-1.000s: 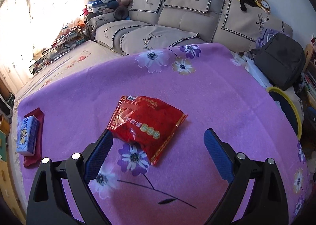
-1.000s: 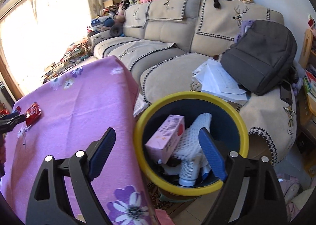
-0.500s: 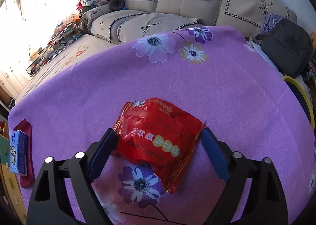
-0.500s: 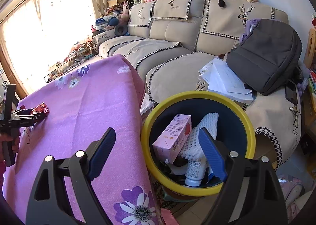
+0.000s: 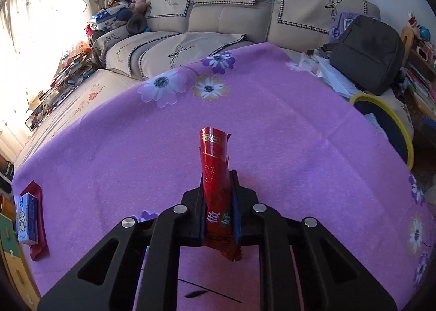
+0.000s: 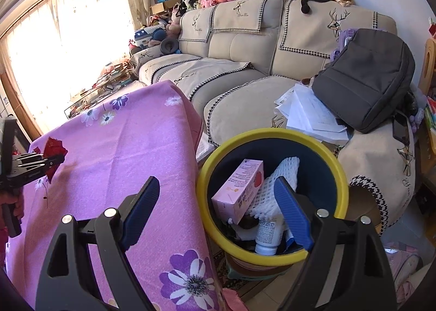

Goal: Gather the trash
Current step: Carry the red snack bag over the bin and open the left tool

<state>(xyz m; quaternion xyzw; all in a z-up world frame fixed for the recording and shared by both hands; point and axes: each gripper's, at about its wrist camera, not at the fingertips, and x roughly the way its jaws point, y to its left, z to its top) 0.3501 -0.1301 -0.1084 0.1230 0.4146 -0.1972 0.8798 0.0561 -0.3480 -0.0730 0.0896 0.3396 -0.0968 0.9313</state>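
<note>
Left tongs (image 5: pixel 218 183): jaws have just been closing and are now clamped tight on a red snack wrapper (image 5: pixel 214 163), which is crumpled into a narrow upright strip between the blue pads. Its top end curls forward beyond the fingertips; a torn lower edge hangs out beneath the jaws. In the right wrist view the same wrapper (image 6: pixel 54 148) shows at the far left, pinched in the left tongs (image 6: pixel 58 159) above the cloth, with part of a person's hand (image 6: pixel 16 207) on the grip.

Right tongs (image 6: pixel 218 202): jaws spread wide, nothing between the pads. They hang over the edge of the tabletop and the mouth of the bin.

The tabletop (image 5: pixel 272 120) carries a purple cloth with printed flowers. At its left edge lies a blue box (image 5: pixel 26 219) on a dark red item.

The bin (image 6: pixel 272 136), yellow-rimmed and dark inside, stands just beside the tabletop, between it and the sofa (image 6: pixel 245 46). Inside it: a pink carton (image 6: pixel 239 188), white foam netting (image 6: pixel 278 177) and a white tube (image 6: pixel 268 233).

A grey backpack (image 6: pixel 368 79) rests on loose papers (image 6: pixel 308 112) on the sofa seat.
</note>
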